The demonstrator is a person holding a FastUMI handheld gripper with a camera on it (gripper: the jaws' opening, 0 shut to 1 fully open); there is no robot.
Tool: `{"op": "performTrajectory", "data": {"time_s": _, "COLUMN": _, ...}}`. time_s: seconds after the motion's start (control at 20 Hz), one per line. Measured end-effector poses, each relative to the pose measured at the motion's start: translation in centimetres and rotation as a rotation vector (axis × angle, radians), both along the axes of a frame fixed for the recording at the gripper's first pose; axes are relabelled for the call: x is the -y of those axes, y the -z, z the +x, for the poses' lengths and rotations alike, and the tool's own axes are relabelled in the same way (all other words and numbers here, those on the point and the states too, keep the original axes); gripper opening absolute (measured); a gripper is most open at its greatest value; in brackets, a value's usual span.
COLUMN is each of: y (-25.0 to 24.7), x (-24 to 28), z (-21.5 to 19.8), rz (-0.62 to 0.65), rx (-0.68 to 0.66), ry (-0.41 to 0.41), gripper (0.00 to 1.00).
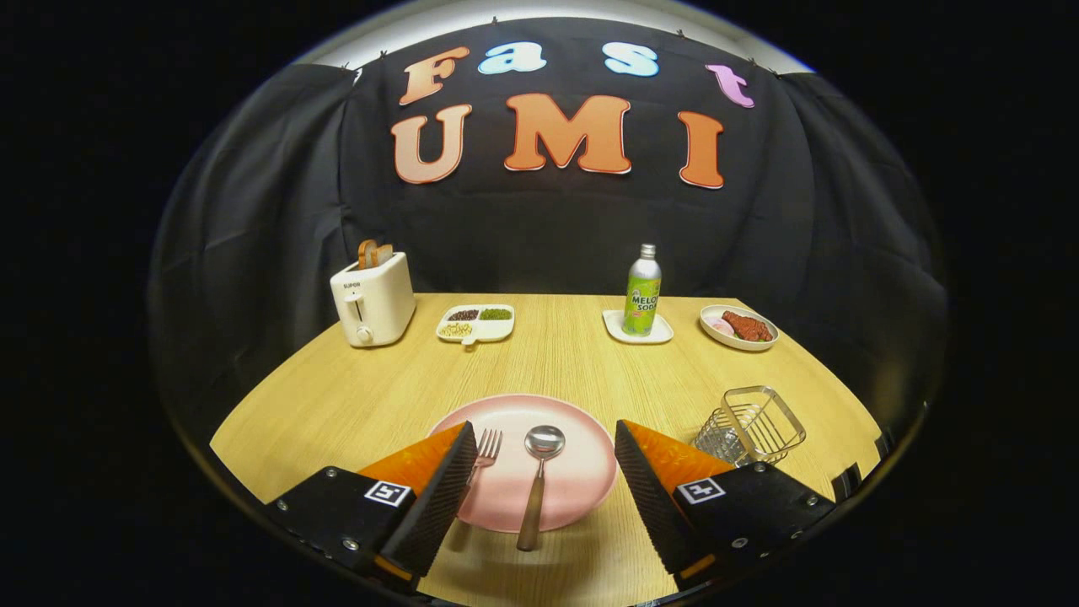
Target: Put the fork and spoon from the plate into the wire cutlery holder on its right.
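Here, the tongs [544, 472] are held wide apart, empty, over the pink plate [582, 472].
The spoon [538, 480] lies between them, the fork [486, 447] is half hidden; both could be snagged together, well short of the wire holder [753, 426].

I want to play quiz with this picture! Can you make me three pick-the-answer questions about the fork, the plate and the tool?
1. Where is the fork?
A. On the plate, left of the spoon
B. In the wire holder
C. Beside the toaster

2. What colour is the plate?
A. Blue
B. Pink
C. Green

3. What are the tool's fingers doing?
A. Squeezing the spoon
B. Squeezing the fork
C. Spread open, holding nothing

Answers:
1 A, its prongs lie on the plate next to the spoon.
2 B, the round plate is pink.
3 C, the fingers stand wide apart, with the spoon lying loose between them and the wire holder empty.
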State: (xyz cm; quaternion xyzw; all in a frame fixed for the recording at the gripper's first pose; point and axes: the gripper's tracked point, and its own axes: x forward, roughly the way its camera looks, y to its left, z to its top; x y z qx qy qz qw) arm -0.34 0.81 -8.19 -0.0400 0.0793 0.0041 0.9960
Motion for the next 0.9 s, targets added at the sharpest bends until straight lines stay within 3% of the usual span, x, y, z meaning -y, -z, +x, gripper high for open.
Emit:
{"op": "performTrajectory", "data": {"time_s": 0.3, "y": 3.2, "x": -0.3, "z": 0.8, "rz": -0.034, "rx": -0.093, "ry": -0.007, "gripper": 0.98}}
{"op": "performTrajectory", "data": {"time_s": 0.45, "y": 4.9, "x": -0.6, "z": 1.4, "rz": -0.041, "rx": -0.142, "ry": -0.012, "gripper": 0.92}}
{"op": "performTrajectory", "data": {"time_s": 0.9, "y": 9.8, "x": -0.7, "z": 2.6, "rz": -0.025, "rx": -0.322, "ry": 0.006, "gripper": 0.37}}
